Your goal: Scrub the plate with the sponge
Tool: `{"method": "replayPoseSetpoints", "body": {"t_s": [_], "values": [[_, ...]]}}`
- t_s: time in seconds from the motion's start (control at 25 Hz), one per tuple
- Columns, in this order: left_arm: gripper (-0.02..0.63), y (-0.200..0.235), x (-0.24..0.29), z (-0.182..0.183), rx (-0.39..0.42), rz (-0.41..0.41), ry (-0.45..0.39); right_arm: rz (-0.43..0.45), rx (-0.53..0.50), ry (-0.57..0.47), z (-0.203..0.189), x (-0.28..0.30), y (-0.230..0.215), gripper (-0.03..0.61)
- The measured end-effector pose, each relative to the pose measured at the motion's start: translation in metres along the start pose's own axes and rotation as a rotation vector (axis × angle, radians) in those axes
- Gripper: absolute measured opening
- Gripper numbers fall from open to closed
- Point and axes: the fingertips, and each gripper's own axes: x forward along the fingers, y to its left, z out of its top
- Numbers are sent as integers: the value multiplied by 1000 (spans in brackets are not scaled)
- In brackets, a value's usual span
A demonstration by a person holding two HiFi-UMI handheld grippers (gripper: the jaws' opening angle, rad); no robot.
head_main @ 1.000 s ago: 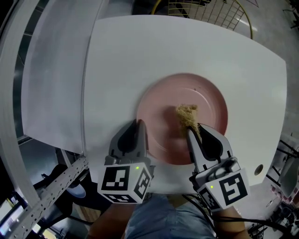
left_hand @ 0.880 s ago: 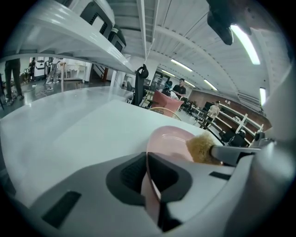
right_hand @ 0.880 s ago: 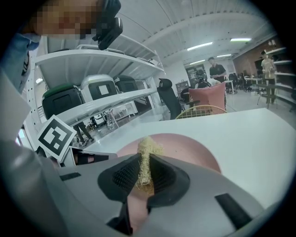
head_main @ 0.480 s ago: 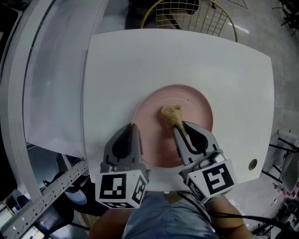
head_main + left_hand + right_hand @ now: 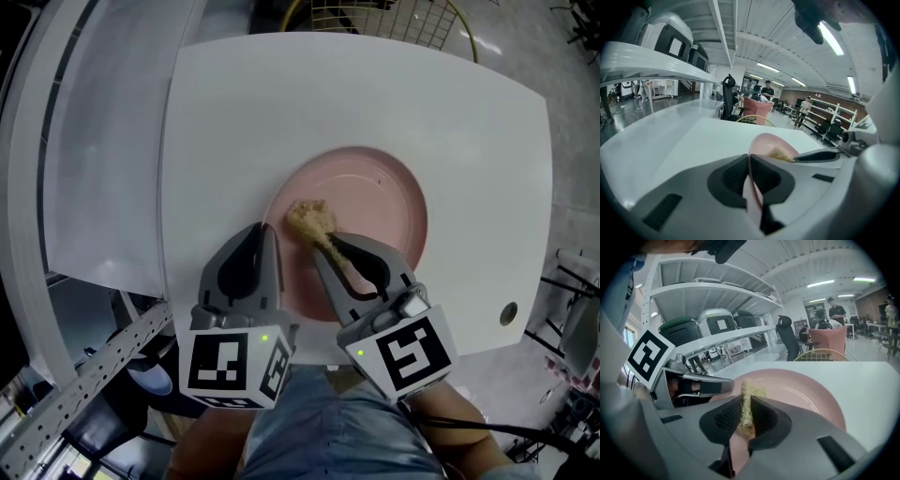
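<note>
Left gripper (image 5: 749,162) is pinching the pink plate (image 5: 764,142) rim between its 2 jaws (sponge (image 5: 781,153) lying on it); white table (image 5: 705,136) beneath.

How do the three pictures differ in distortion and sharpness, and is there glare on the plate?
Head view: slight bending toward the edges, even light, no glare on the plate. Left gripper view: strong fisheye inside a black round border, the ceiling curves, the near fingers look soft. Right gripper view: the same fisheye, the shelves bow, but the sponge is fairly sharp.
</note>
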Motion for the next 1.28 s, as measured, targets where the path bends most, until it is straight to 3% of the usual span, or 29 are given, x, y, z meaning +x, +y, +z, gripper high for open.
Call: {"method": "replayPoseSetpoints", "body": {"t_s": [0.48, 0.72, 1.28], "values": [[23, -5, -7, -4, -1, 2, 15, 183, 11, 84, -31, -15, 51, 51], [23, -3, -11, -5, -3, 11, 16, 223, -14, 154, -51, -26, 62, 49], [23, -6, -17, 0, 16, 31, 8, 40, 10, 293, -82, -59, 12, 48]]}}
